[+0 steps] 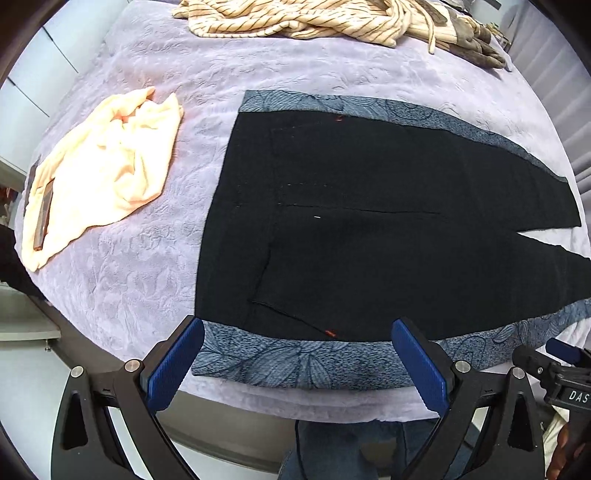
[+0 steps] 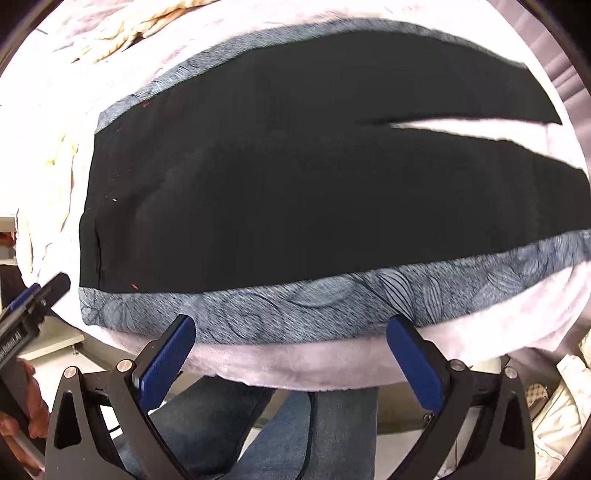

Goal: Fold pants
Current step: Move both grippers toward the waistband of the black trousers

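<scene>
my left gripper [image 1: 297, 360] and right gripper [image 2: 290, 356] both hang spread wide and empty at the near edge of the bed. just ahead, the black pants with blue patterned side panels [image 1: 369, 221] lie flat on the lilac textured bedspread [image 1: 129, 277], waistband left, legs right. folding looks not yet begun; next i'd pinch the near side seam and carry it across. a crumpled peach cloth [image 1: 107, 173] and a striped cream garment [image 1: 295, 18] lie well apart, out of my way.
</scene>
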`<state>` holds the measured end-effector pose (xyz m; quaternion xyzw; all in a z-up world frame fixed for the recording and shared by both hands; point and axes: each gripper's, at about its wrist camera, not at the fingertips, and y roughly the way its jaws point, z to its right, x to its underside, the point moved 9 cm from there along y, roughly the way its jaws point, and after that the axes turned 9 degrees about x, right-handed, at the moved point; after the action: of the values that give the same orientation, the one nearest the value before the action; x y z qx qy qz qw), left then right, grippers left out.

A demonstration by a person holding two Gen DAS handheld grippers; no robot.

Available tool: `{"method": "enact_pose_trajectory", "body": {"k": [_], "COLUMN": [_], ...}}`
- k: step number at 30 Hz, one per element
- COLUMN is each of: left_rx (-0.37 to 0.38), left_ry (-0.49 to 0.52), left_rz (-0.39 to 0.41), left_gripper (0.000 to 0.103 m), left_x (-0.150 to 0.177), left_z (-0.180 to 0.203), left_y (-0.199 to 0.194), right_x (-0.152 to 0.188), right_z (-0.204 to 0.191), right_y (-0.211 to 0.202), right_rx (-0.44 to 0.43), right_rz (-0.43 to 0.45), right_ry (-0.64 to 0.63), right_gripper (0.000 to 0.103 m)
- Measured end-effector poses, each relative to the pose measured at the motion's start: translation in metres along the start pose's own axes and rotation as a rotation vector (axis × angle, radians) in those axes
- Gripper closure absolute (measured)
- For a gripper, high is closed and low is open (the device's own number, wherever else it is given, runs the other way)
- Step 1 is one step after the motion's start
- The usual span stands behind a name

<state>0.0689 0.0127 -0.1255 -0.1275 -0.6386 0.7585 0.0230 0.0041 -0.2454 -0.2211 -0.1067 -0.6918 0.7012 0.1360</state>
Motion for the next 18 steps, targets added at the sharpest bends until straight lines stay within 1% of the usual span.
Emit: {"method": "enact_pose_trajectory", "body": {"k": [3, 5, 8, 9, 11, 15, 18], "left_rx": [0.001, -0.017, 0.009, 0.017, 0.029, 0.027, 0.033], "left_ry": [-0.016, -0.052, -0.085, -0.106, -0.131, -0.174, -0.174], "left_rz": [0.006, -0.013, -0.028, -0.045, -0.055, -0.037, -0.033], "left_gripper": [0.001, 0.001, 0.001, 0.001, 0.001, 0.001, 0.001], "left_x": [0.007, 0.018, 0.033, 0.04, 0.046, 0.049, 0.046], "left_z": [0.013, 0.015, 0.026, 0.029, 0.032, 0.031, 0.03], "left_y": [0.002, 0.004, 0.007, 0.012, 0.016, 0.014, 0.013], "right_x": [0.0, -0.002, -0.004, -0.005, -0.006, -0.005, -0.004], "right_z": [0.014, 0.022, 0.031, 0.034, 0.039, 0.041, 0.039], "right_y": [-0.001, -0.001, -0.005, -0.006, -0.005, -0.002, -0.002], "right_rx": [0.012, 0.023, 0.042, 0.05, 0.072, 0.094, 0.085], "right_rz": [0.0, -0.002, -0.01, -0.005, -0.012, -0.029, -0.036], "right_ry": [-0.002, -0.02, -0.068, -0.086, -0.109, -0.16, -0.165], "right_gripper": [0.0, 0.0, 0.0, 0.0, 0.0, 0.0, 0.0]}}
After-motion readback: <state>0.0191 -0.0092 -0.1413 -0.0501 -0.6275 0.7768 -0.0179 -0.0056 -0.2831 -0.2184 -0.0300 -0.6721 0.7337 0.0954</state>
